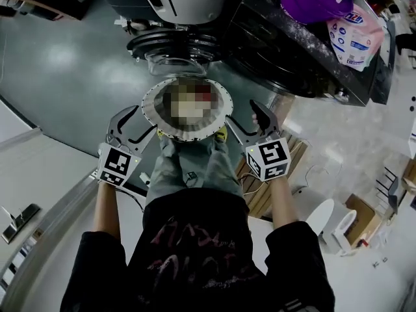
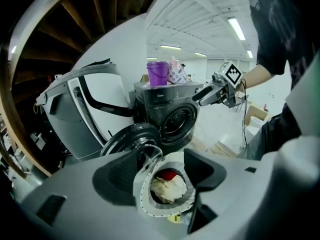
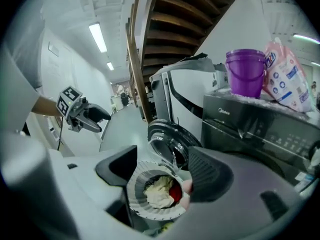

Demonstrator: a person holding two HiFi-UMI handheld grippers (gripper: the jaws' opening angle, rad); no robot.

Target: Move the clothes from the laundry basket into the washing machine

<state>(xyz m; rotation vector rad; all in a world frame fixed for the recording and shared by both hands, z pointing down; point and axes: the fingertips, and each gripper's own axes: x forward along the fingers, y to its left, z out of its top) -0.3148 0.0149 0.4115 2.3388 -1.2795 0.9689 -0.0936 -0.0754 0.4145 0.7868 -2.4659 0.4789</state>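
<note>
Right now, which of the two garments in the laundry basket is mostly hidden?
The red garment: only a small patch shows by the rim of the laundry basket, beside the larger crumpled cream garment.

Head view looks steeply down; both gripper views share the basket (image 1: 151, 109).

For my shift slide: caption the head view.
Left gripper and right gripper, both open, flank the laundry basket before the washing machine, door open.
</note>
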